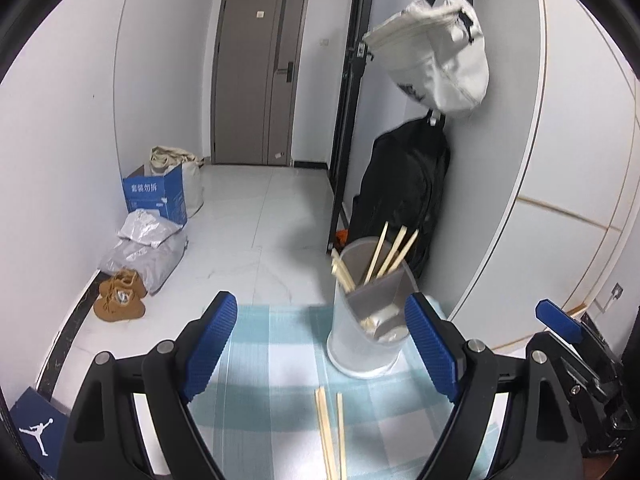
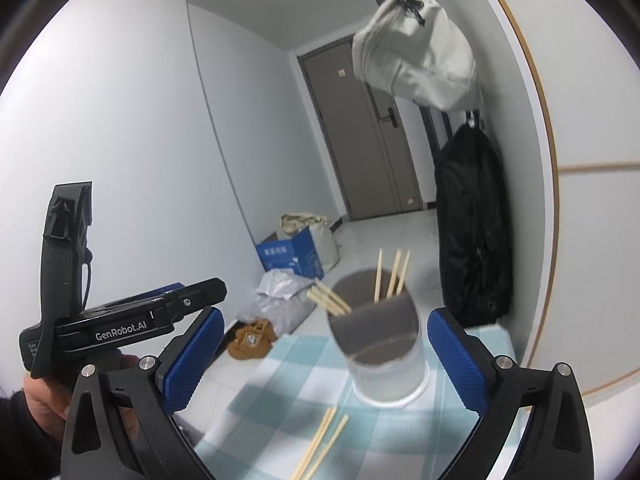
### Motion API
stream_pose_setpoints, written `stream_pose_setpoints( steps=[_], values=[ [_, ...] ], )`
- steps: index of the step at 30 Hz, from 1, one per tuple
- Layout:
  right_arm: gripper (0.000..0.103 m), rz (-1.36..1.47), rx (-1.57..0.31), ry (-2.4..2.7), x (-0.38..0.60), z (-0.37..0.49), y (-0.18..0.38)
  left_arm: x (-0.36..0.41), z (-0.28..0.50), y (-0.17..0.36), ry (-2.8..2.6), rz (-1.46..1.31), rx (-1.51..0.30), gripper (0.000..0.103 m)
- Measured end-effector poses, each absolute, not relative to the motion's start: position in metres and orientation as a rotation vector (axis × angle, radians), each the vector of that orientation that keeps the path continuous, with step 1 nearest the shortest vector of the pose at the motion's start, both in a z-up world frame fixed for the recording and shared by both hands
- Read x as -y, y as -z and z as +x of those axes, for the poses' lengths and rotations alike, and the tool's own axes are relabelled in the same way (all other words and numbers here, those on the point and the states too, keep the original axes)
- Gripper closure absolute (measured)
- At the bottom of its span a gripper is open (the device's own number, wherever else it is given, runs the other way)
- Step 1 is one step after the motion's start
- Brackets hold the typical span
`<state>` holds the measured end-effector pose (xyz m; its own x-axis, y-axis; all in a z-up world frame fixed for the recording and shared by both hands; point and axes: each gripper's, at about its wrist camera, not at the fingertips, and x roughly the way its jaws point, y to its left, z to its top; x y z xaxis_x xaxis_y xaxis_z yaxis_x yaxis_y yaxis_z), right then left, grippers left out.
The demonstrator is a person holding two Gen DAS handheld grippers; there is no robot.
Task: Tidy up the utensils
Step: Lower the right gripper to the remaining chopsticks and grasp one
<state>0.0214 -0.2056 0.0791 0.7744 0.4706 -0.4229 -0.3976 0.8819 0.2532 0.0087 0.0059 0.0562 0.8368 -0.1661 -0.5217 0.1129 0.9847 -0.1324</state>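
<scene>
Left tongs [image 1: 320, 340] are spread and empty; right tongs [image 2: 326, 354] likewise. Ahead of them, near the bench's [image 1: 280, 360] far edge, stands one divided holder [image 1: 370, 312] with about six chopsticks [image 1: 390, 254]. Two loose chopsticks [image 1: 330, 436] lie between the left tongs' fingers.
</scene>
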Motion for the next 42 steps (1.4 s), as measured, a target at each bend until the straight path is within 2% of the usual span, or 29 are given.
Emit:
stream_pose_setpoints(
  steps=[17,19,21,23,25,27,32,34,37,38,39,42],
  values=[
    [0.001,0.123,-0.782,-0.431,0.191,0.027,0.014,-0.018,0.017,0.036,0.118,-0.148,-0.697,0.02],
    [0.006,0.136,-0.827,-0.434,0.189,0.034,0.024,-0.025,0.018,0.042,0.116,-0.163,-0.702,0.02],
    [0.017,0.131,-0.869,-0.438,0.185,0.039,0.032,-0.031,0.022,0.05,0.095,-0.165,-0.72,0.02],
    [0.025,0.106,-0.906,-0.441,0.178,0.044,0.041,-0.036,0.026,0.056,0.099,-0.183,-0.75,0.02],
    [0.027,0.08,-0.941,-0.442,0.172,0.049,0.049,-0.04,0.029,0.058,0.094,-0.201,-0.759,0.02],
    [0.037,0.061,-0.984,-0.446,0.165,0.055,0.059,-0.043,0.034,0.058,0.087,-0.21,-0.767,0.02],
    [0.049,0.058,-1.085,-0.452,0.154,0.072,0.081,-0.057,0.042,0.061,0.058,-0.266,-0.792,0.02],
    [0.05,0.038,-1.111,-0.452,0.146,0.079,0.087,-0.064,0.046,0.062,0.04,-0.279,-0.797,0.02],
    [0.061,0.002,-1.165,-0.445,0.132,0.091,0.097,-0.074,0.05,0.064,0.02,-0.314,-0.803,0.02],
    [0.071,-0.01,-1.186,-0.438,0.128,0.095,0.101,-0.078,0.051,0.065,0.013,-0.331,-0.809,0.02],
    [0.075,-0.018,-1.2,-0.433,0.125,0.098,0.105,-0.082,0.052,0.065,0.005,-0.351,-0.816,0.02],
    [0.076,-0.063,-1.256,-0.401,0.114,0.11,0.112,-0.094,0.053,0.066,-0.01,-0.407,-0.822,0.02]
  ],
)
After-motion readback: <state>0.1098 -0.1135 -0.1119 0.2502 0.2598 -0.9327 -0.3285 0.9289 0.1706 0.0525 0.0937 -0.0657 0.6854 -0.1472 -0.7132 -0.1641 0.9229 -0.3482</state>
